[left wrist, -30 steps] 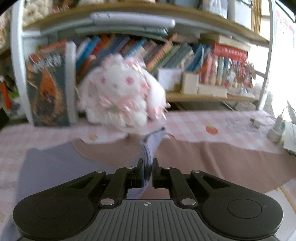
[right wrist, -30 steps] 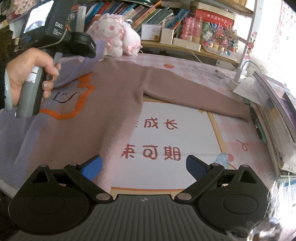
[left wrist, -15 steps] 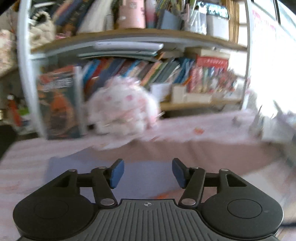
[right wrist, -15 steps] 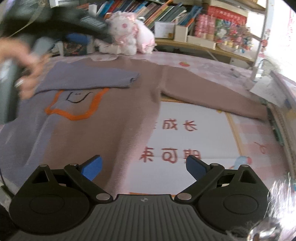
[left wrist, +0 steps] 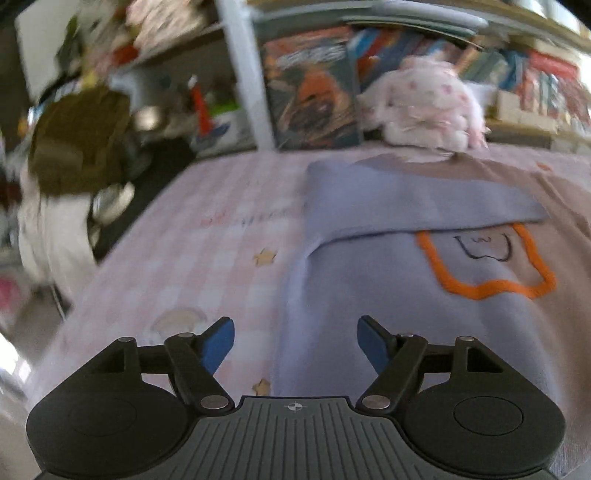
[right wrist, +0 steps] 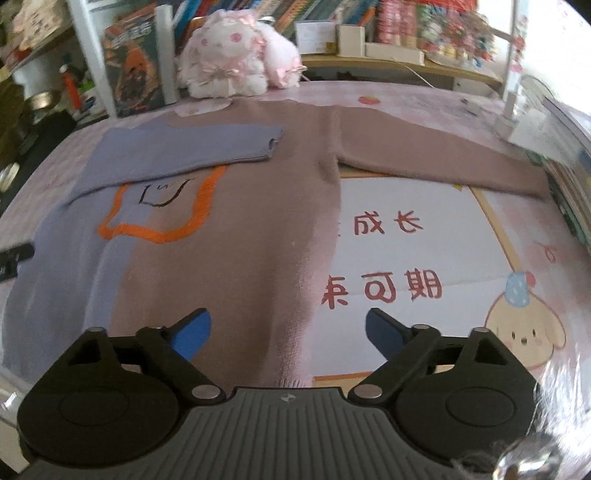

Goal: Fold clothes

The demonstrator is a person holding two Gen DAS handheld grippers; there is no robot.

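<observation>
Pink checked surface (right wrist: 424, 99) below the bookshelf (right wrist: 332, 11); sweater (right wrist: 240, 229) spread flat, one sleeve in.

A second ago my left gripper (left wrist: 295, 341) was clenched on the lilac sleeve (right wrist: 184, 153); now its fingers are spread wide and hold nothing, and the sleeve lies folded across the chest above the orange outline (right wrist: 162, 218). The left camera has swung toward the sweater's lilac side edge. My right gripper (right wrist: 288, 332) hovers released over the hem, gripping nothing, unchanged. The brown sleeve (right wrist: 443, 162) is still stretched out toward the right. I judge the first sleeve fold done; the brown sleeve likely comes next, then the body. A plush toy (right wrist: 236, 62) sits just beyond the collar.
</observation>
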